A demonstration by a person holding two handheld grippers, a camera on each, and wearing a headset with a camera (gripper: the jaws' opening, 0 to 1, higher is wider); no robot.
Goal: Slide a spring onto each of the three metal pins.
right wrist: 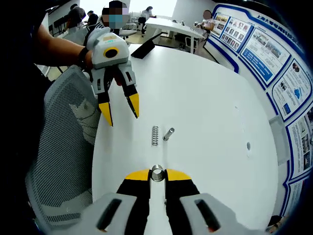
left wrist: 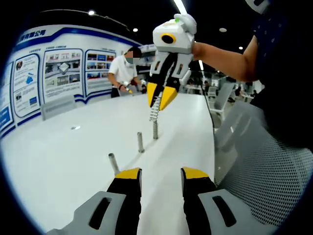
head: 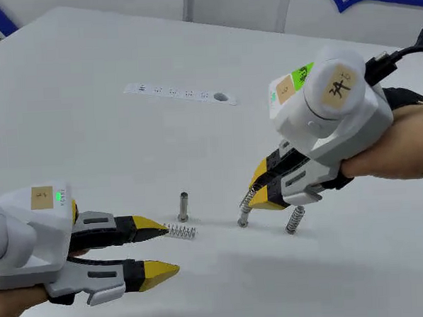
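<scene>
The right claw pinches a spring, its lower end at the top of the middle pin. At 3 o'clock stands a spring-covered pin, and at 9 o'clock a bare pin. A loose spring lies on the tabletop at the bare pin's 6 o'clock. The left claw is spread beside it.

shiny metal pins and springs, matt smooth white table
</scene>
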